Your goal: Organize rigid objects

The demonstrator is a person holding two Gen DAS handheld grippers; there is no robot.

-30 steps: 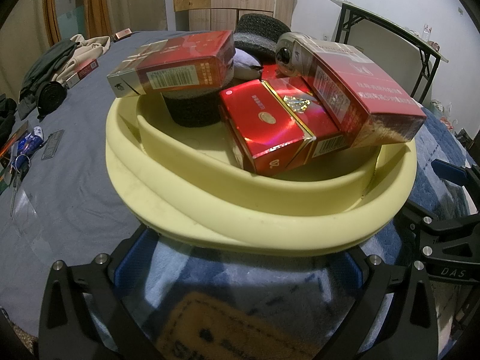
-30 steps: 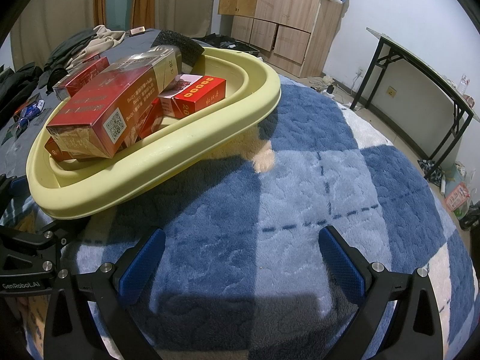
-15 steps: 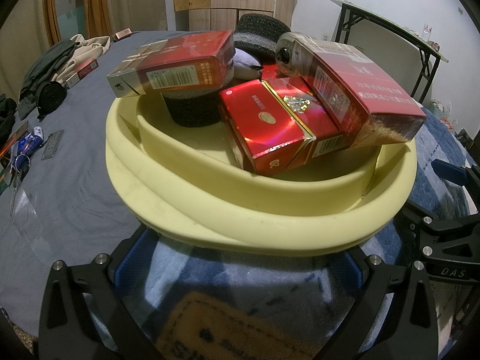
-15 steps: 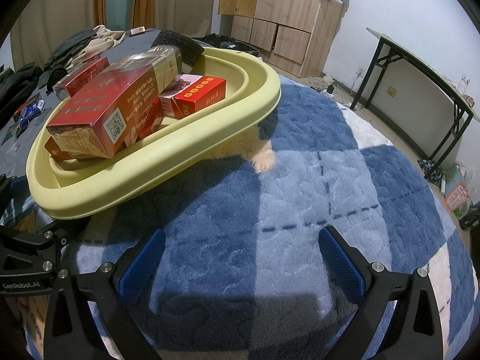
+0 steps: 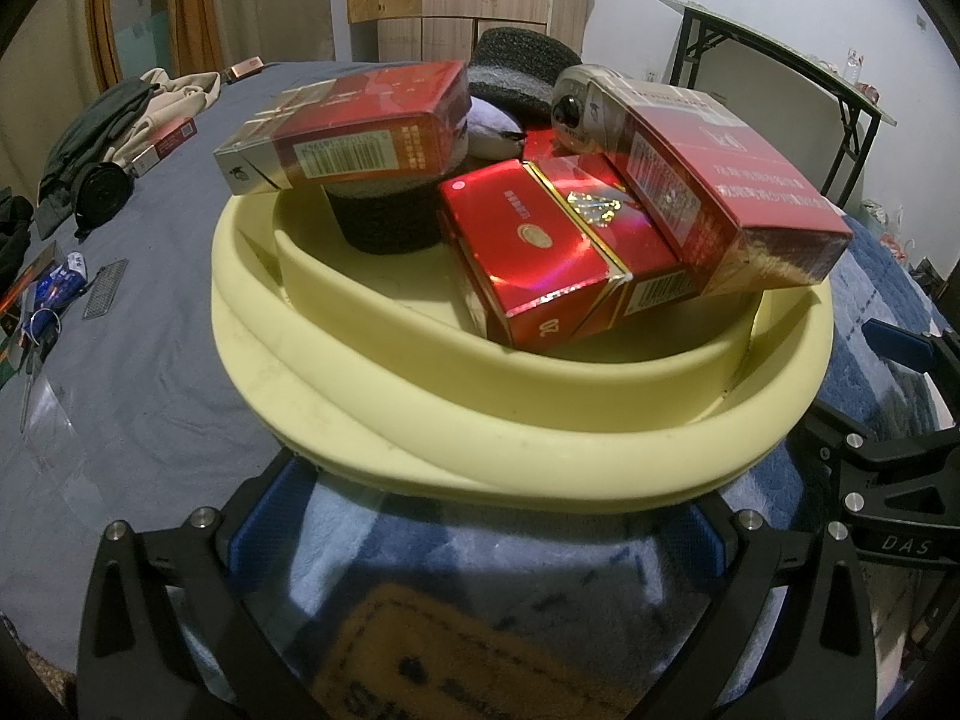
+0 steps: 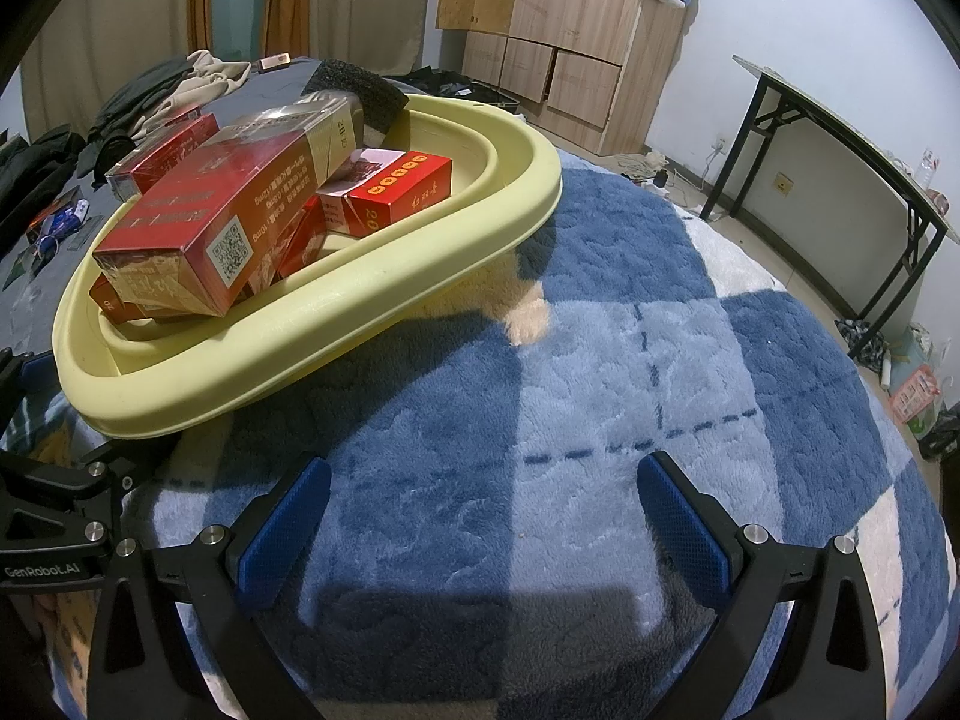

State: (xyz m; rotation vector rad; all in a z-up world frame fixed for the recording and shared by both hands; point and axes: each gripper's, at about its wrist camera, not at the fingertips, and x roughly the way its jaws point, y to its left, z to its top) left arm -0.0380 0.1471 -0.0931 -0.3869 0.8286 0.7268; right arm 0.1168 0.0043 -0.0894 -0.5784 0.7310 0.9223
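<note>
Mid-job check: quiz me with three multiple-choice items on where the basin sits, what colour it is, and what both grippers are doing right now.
1. Where does the yellow basin rest?
A. on the blue checked blanket
B. on the folding table
C. on the wooden cabinet

2. What colour are most of the boxes in the basin?
A. green
B. red
C. white

3. What state are the left gripper and right gripper in?
A. both shut on boxes
B. one holds the basin's rim
C. both open, holding nothing

Answers: 1 A, the basin's underside lies on the blanket in the right wrist view. 2 B, the long carton and the glossy pack are red. 3 C, each gripper's blue pads stand wide apart with only blanket between them.
</note>
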